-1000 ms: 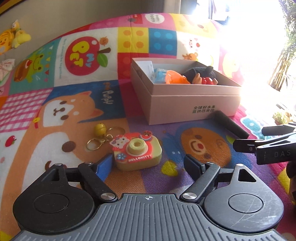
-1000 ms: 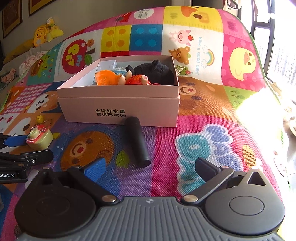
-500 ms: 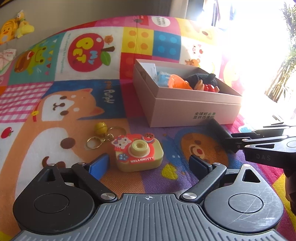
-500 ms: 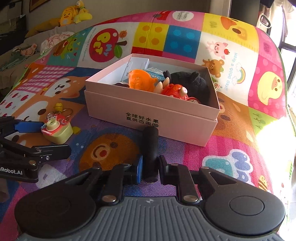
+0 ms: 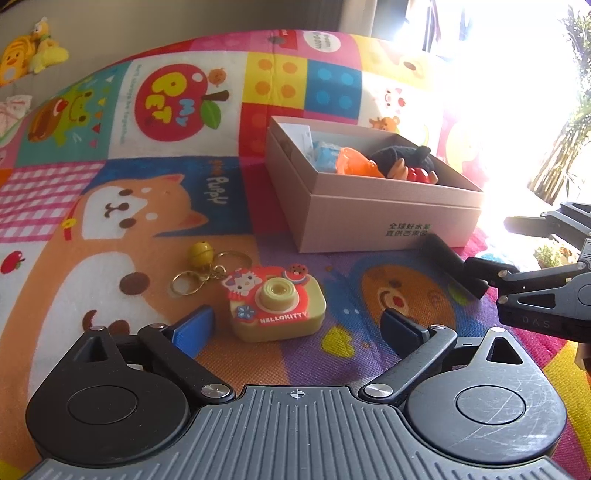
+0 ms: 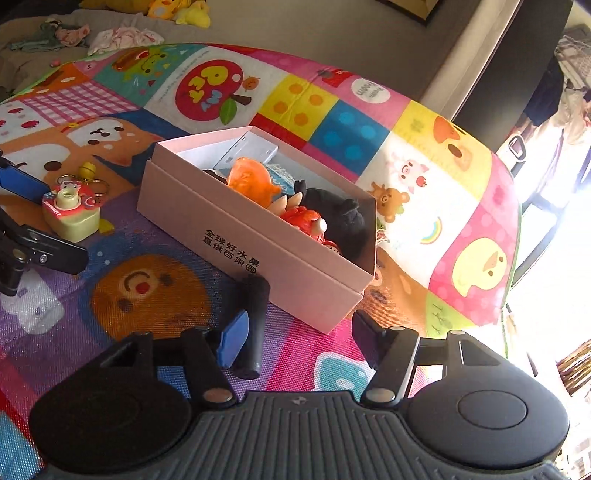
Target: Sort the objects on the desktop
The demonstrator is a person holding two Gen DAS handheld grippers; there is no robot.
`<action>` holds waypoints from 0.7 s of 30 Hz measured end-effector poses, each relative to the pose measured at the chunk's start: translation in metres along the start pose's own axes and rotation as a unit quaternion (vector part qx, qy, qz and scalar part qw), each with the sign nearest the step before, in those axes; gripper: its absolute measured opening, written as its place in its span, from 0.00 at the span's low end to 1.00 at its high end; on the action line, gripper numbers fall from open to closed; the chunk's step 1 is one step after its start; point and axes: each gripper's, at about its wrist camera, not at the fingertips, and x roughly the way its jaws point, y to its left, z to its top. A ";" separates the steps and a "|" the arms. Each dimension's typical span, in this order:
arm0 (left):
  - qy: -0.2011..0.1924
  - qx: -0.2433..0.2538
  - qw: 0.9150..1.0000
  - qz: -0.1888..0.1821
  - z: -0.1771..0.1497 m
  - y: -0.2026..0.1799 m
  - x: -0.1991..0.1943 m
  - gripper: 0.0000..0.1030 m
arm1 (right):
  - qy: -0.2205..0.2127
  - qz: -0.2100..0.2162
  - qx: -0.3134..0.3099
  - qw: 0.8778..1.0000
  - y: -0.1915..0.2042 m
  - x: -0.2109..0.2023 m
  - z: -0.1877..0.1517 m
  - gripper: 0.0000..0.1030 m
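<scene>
A Hello Kitty toy camera (image 5: 276,302) with a key ring and yellow bell (image 5: 201,254) lies on the play mat, between the fingers of my open left gripper (image 5: 295,326); it also shows in the right wrist view (image 6: 72,212). A black cylinder (image 6: 254,325) lies in front of the pink box (image 6: 258,254), beside the blue left pad of my open right gripper (image 6: 299,341), not gripped. The cylinder (image 5: 452,267) and the right gripper (image 5: 532,273) show at the right of the left wrist view. The box (image 5: 369,218) holds an orange toy (image 6: 251,181), a red figure and a black plush.
The colourful cartoon play mat (image 5: 129,206) covers the surface. Plush toys (image 5: 29,55) and clothes (image 6: 122,35) lie beyond its far edge. Strong window glare washes out the right side. The left gripper (image 6: 22,221) shows at the left of the right wrist view.
My right gripper was shut on the black cylinder half a second ago; it has opened, swung to the right, and the cylinder lies by its left pad. My left gripper moved slightly closer to the camera.
</scene>
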 end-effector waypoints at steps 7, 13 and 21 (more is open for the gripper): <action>0.000 -0.001 1.000 0.000 0.000 0.000 0.000 0.97 | 0.033 0.044 0.050 0.997 -0.004 0.012 -0.004 0.48; 0.001 0.000 1.000 -0.001 0.000 -0.001 0.001 0.98 | 0.040 0.085 0.078 0.993 -0.005 0.033 0.013 0.24; 0.001 -0.002 1.000 -0.003 0.000 0.000 0.000 0.98 | 0.001 0.155 0.001 0.988 0.023 0.008 0.016 0.20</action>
